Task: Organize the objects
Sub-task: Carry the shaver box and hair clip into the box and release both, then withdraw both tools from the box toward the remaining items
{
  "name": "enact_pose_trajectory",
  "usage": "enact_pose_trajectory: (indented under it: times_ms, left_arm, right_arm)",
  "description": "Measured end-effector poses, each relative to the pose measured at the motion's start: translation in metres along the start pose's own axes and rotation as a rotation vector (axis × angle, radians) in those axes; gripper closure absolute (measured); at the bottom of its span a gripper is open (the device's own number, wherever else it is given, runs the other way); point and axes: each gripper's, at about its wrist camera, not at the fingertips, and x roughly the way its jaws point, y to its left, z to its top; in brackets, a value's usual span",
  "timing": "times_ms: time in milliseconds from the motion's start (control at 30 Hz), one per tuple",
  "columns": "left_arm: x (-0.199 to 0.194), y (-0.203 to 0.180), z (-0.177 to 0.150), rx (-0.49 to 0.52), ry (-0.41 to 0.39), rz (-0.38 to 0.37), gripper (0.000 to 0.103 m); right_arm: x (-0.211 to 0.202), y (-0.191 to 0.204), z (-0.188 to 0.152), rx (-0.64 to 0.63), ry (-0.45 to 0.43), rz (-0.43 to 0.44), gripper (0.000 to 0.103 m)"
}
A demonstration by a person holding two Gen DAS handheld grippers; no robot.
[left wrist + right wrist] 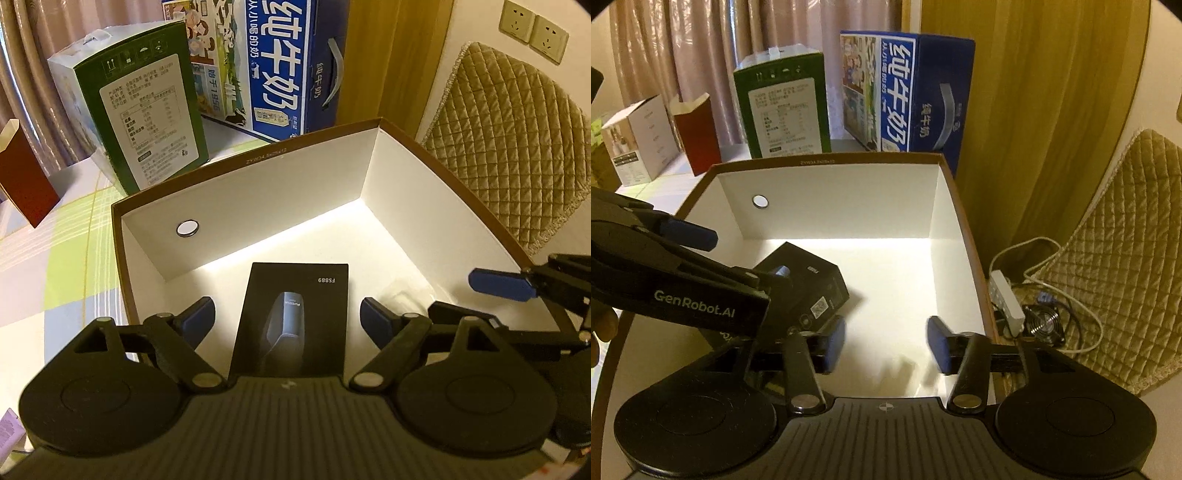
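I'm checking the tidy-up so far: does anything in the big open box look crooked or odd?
The black box lies on the floor of the white-lined storage box, turned at an angle to its walls rather than squared up. It's intact, and nothing is spilled. The cartons behind stand upright.

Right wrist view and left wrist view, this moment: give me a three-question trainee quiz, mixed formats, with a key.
1. True or false: the black product box lies inside the large open box.
2. Multiple choice: what is between the right hand-held gripper fingers? A) the black product box B) nothing C) a red carton
3. Fill in: the carton standing just left of the blue milk carton, behind the large open box, is ____.

Key: 1 true; 2 B; 3 green. The left hand-held gripper stands open about the black product box, pads clear of it.
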Motion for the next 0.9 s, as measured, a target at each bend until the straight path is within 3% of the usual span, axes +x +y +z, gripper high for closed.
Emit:
enact_pose_trajectory:
  times_ms: [467,633,900]
  left_arm:
    - [-0.056,-0.003,-0.021,0.033,-0.036,-0.037,0.008]
    - [-0.08,-0.003,-0.036,0.017,-0.044,-0.035,0.006]
    - [-0.116,-0.003,-0.062,-0.007,-0.043,-0.038,0.005]
  right_arm:
    - [-0.075,0.001,-0.026,0.106,-0.084,0.053,0.008]
    - [-0.099,0.005,-0.037,0.148,-0.099,0.066,0.002]
    - [-0.121,0.011,-0.054,0.173,-0.096,0.075,0.002]
